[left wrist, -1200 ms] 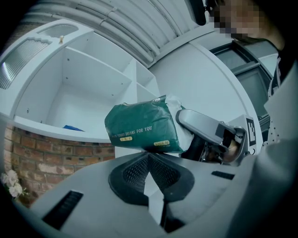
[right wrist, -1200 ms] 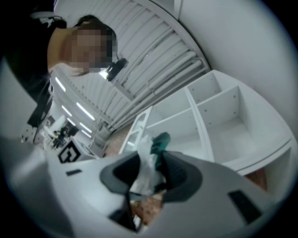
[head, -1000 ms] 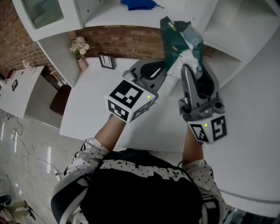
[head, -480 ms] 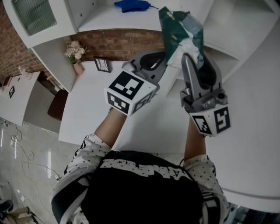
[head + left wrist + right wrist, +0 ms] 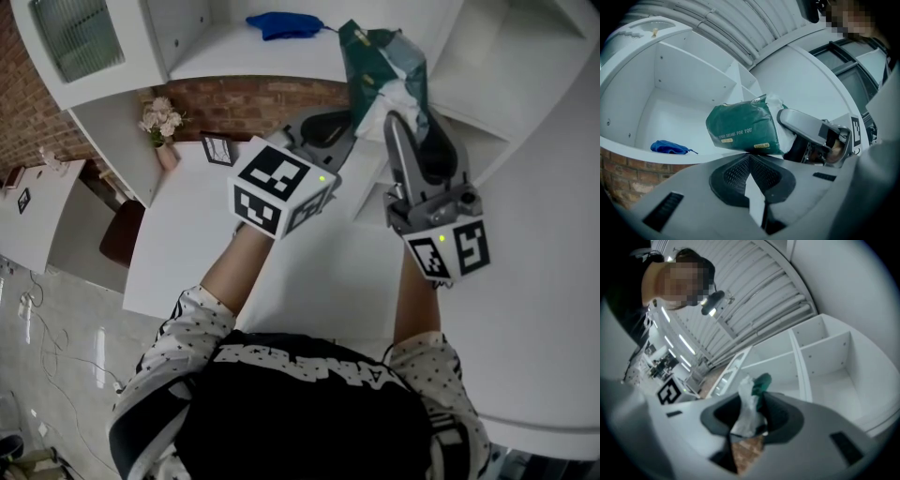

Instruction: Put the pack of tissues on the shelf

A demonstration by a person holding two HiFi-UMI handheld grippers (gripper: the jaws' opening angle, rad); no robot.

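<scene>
The green pack of tissues (image 5: 380, 75) (image 5: 743, 126) with a white crumpled end is held up in front of the white shelf (image 5: 253, 58). My right gripper (image 5: 412, 141) is shut on the pack's white end (image 5: 749, 411), which sticks up between its jaws. My left gripper (image 5: 319, 150) is just left of it, shut with nothing between its jaws (image 5: 752, 176), pointing at the shelf opening. The pack hangs at the shelf's front edge, above the white table (image 5: 197, 244).
A blue cloth (image 5: 284, 23) (image 5: 669, 147) lies on the shelf board to the left of the pack. A vase of flowers (image 5: 161, 122) and a small picture frame (image 5: 218, 148) stand at the table's back, against a brick wall. More empty compartments (image 5: 829, 380) open to the right.
Both grippers and the pack have risen slightly toward the shelf; the pack's top now reaches the shelf board's edge. The grip is unchanged.
</scene>
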